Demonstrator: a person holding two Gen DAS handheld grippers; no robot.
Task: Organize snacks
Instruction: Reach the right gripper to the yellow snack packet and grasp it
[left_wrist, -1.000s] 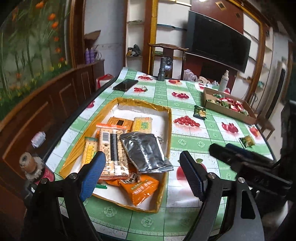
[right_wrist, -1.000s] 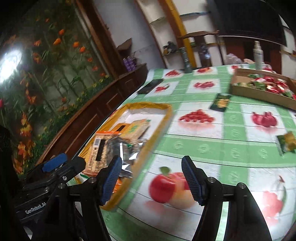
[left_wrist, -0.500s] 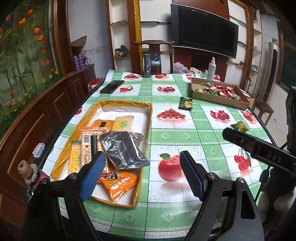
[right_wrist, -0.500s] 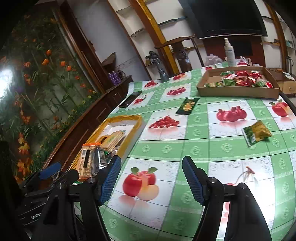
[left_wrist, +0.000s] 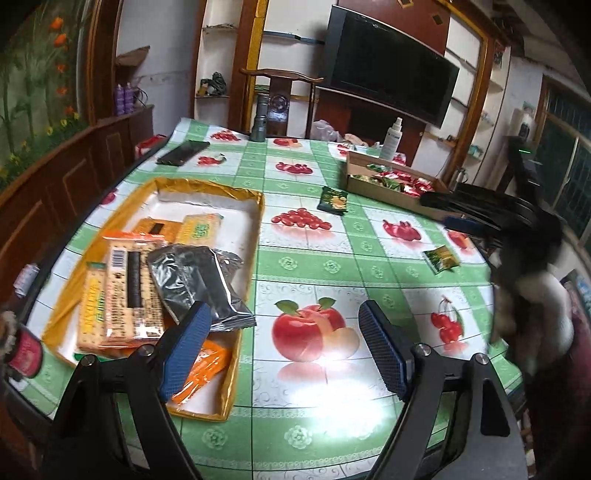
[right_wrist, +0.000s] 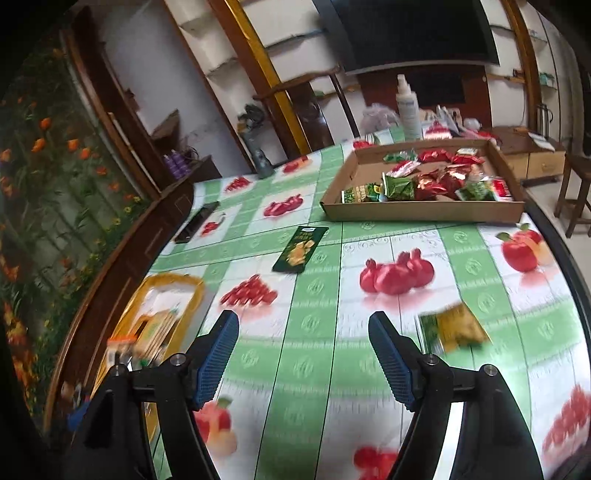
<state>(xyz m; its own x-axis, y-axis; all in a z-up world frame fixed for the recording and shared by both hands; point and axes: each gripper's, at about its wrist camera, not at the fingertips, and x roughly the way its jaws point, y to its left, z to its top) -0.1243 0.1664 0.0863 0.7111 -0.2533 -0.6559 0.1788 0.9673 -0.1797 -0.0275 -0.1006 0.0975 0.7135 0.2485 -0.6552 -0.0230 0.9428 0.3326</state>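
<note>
My left gripper (left_wrist: 284, 347) is open and empty above the table's near edge, beside a yellow-rimmed tray (left_wrist: 258, 206) holding cracker packs, a silver packet (left_wrist: 199, 280) and an orange packet (left_wrist: 207, 363). My right gripper (right_wrist: 303, 354) is open and empty over the table's middle; it also shows in the left wrist view (left_wrist: 454, 212). A yellow-green snack packet (right_wrist: 452, 326) lies just right of its right finger, also seen in the left wrist view (left_wrist: 441, 258). A dark green packet (right_wrist: 301, 249) lies further ahead. A cardboard box (right_wrist: 421, 214) of red and green snacks stands beyond.
A green fruit-print cloth (left_wrist: 314, 266) covers the table. A phone (left_wrist: 183, 152), a grey flashlight (left_wrist: 260, 122) and a spray bottle (right_wrist: 408, 107) stand at the far side. A wooden chair (left_wrist: 280, 92) and a TV are behind. A wooden cabinet runs along the left.
My right gripper has moved forward and right across the table toward the yellow-green packet and the cardboard box. My left gripper's view has shifted slightly right; the tray contents are unchanged.
</note>
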